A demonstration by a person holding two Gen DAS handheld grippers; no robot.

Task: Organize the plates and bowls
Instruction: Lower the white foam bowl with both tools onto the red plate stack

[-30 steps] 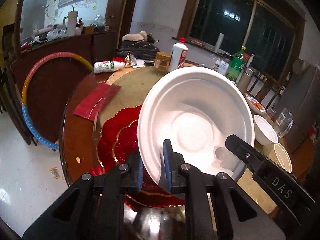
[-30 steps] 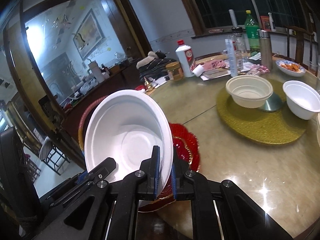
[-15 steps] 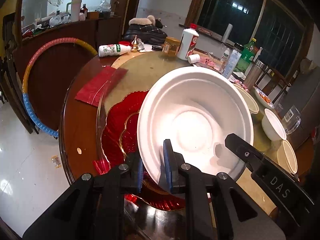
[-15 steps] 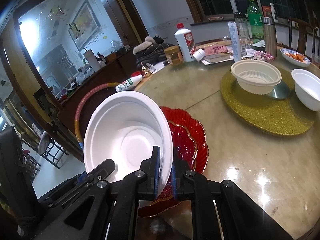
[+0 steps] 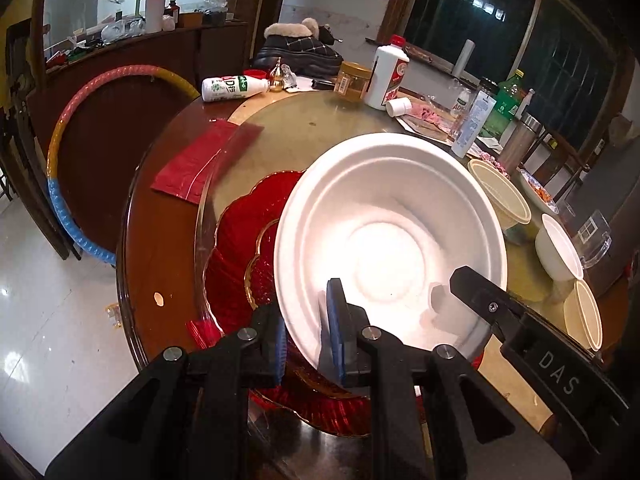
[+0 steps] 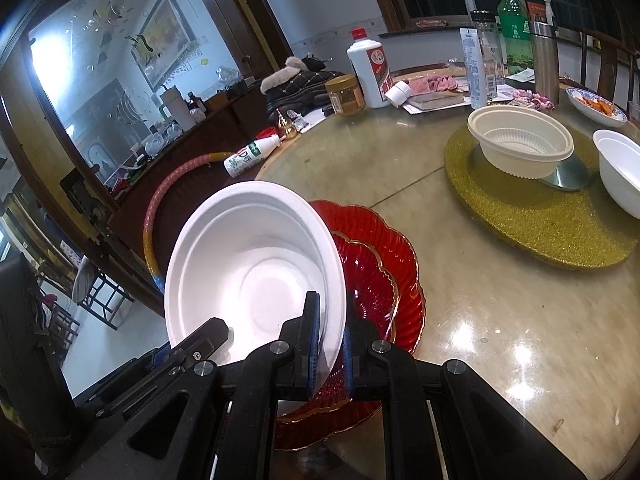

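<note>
Both my left gripper [image 5: 308,334] and right gripper [image 6: 330,344] clamp narrowly on the round white foam bowl's [image 5: 390,240] rim, above stacked red glass plates [image 6: 384,276]. Only the right view shows the gold glitter mat [image 6: 560,224].

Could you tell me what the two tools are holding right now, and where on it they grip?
Both hold the white bowl: the left tool and the right tool each pinch its rim, on opposite sides, above the red plates.

Left wrist: you look down along the left claw [image 5: 308,340], close over the surface [image 5: 304,128].
Right wrist: same tilt, opposite side.
Shared: white bowl [image 5: 392,248], red plates [image 6: 384,264].
</note>
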